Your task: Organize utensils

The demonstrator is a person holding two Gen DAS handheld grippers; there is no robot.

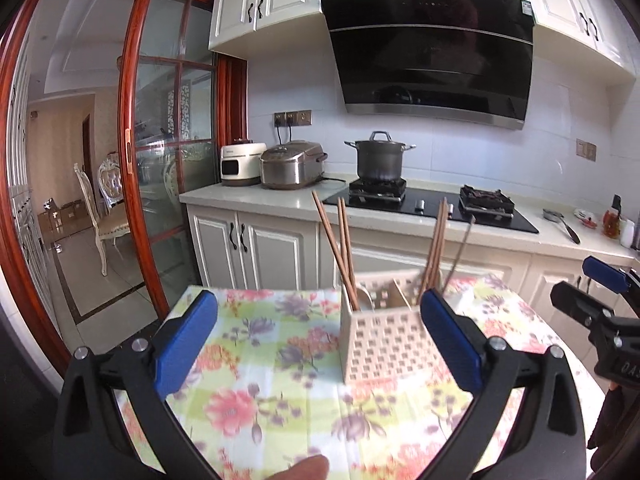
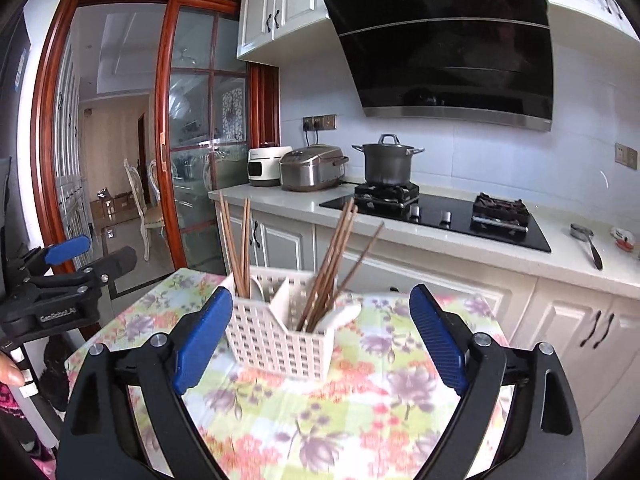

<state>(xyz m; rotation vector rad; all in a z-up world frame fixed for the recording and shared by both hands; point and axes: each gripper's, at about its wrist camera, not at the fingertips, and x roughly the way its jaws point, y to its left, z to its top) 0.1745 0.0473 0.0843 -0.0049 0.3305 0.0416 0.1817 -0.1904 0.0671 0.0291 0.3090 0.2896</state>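
A white perforated utensil holder point(image 1: 384, 340) point(image 2: 280, 340) stands on a floral tablecloth point(image 1: 256, 380) point(image 2: 360, 392). It holds several brown chopsticks point(image 1: 344, 248) point(image 2: 332, 264) in its compartments and a white spoon point(image 2: 340, 314) on its right side. My left gripper point(image 1: 320, 344) is open and empty, above the cloth just in front of the holder. My right gripper point(image 2: 320, 340) is open and empty, with the holder between its fingers' line of sight. Each gripper also shows in the other's view, the right gripper point(image 1: 600, 296) and the left gripper point(image 2: 76, 264).
Behind the table runs a kitchen counter point(image 1: 256, 196) with a black hob point(image 1: 432, 204), a steel pot point(image 1: 380, 158), a rice cooker point(image 1: 292, 164) and a small white appliance point(image 1: 240, 162). A ladle point(image 1: 562, 224) lies on the counter's right. A glass sliding door point(image 1: 168, 152) stands at the left.
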